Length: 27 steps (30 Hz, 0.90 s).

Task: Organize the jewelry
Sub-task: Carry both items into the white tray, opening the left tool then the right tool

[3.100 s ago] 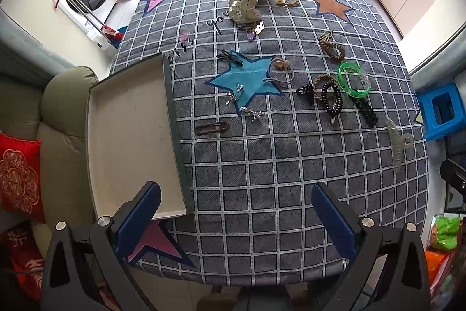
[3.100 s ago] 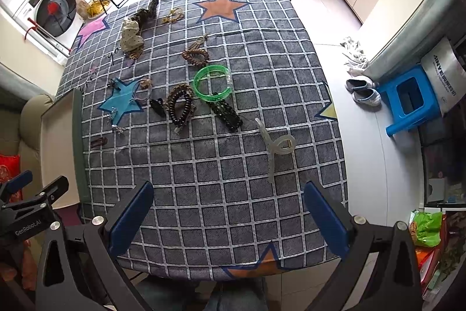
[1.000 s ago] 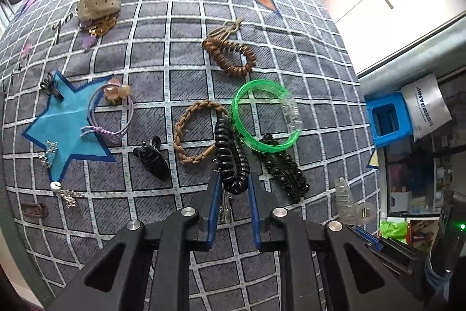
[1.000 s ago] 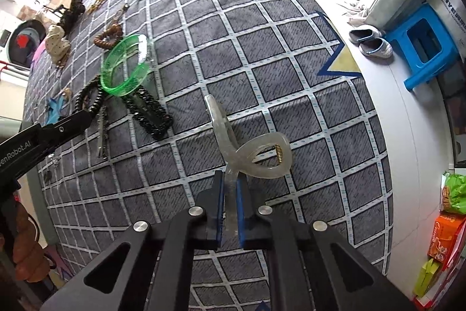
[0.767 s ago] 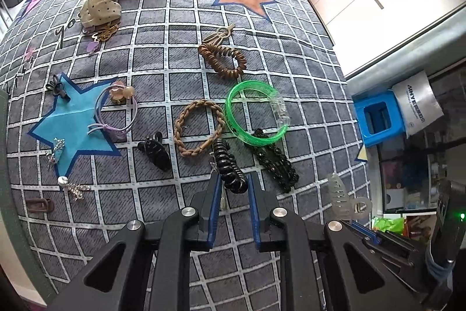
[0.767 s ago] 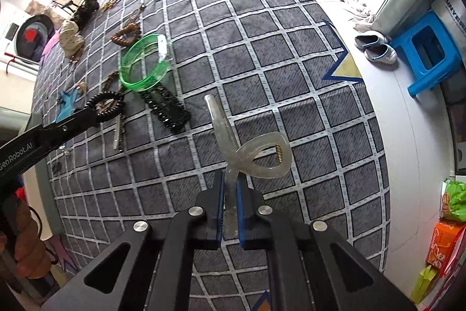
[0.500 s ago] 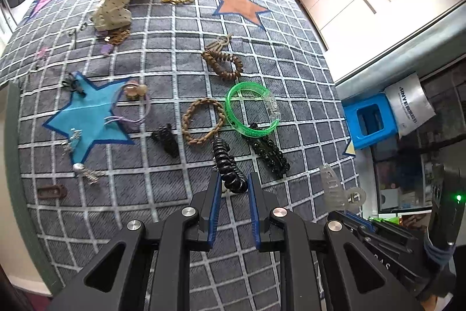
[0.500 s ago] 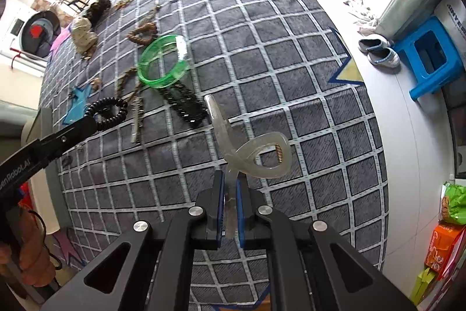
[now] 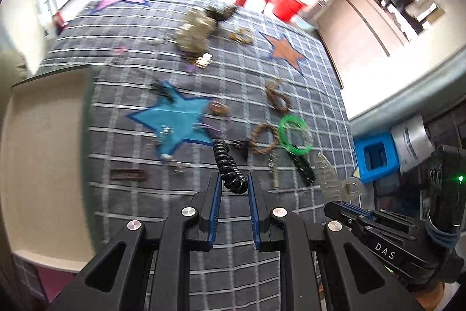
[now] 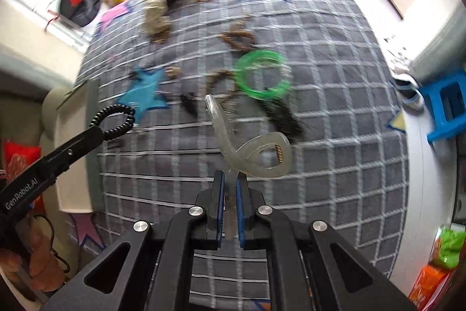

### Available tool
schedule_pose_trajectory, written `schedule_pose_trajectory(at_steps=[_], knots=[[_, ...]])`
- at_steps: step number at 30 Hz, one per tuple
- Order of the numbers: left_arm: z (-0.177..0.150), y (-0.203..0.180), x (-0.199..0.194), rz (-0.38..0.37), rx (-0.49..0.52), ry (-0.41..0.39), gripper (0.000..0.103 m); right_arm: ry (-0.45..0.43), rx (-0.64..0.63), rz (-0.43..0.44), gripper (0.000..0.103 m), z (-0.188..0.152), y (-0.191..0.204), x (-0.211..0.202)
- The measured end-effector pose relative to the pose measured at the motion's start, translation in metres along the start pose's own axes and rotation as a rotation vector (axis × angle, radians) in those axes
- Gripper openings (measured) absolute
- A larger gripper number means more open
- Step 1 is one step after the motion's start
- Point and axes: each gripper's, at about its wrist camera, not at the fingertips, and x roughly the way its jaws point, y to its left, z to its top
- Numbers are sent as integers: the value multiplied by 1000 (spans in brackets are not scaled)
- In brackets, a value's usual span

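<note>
Grippers hang above the table, the left gripper clamped on a black coil tie, the right gripper pinching a clear claw clip. Below lie a green bangle, braided ring and black clip; a tray sits at the left edge.

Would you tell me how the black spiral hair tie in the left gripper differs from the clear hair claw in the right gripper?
The black spiral hair tie is opaque, coiled cord forming a loop; the clear hair claw is translucent, smooth plastic with a metal spring. The left gripper holds the tie with its jaws slightly apart, whereas the right gripper is nearly shut on the claw's thin handle. Both are lifted off the checked tablecloth.
</note>
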Motion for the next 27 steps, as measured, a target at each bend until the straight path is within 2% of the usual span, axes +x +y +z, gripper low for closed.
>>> schedule_pose_trajectory(at_steps=[11,16,19,20,23,27], knots=[[4,107,-63,99,-178,-143,20,10,-263,100,8,34,137,21],[12,160,-76,149,-256,-203,20,25,-349,149,8,50,194,40],[21,190,-76,169,-291,-245,19,40,-410,175,8,60,231,60],[24,199,-74,170,-299,-255,12,45,-423,181,8,63,239,67],[34,228,-61,179,-329,-280,12,59,-463,192,8,72,266,91],[38,261,-29,214,-356,-259,12,75,-505,190,8,82,291,131]])
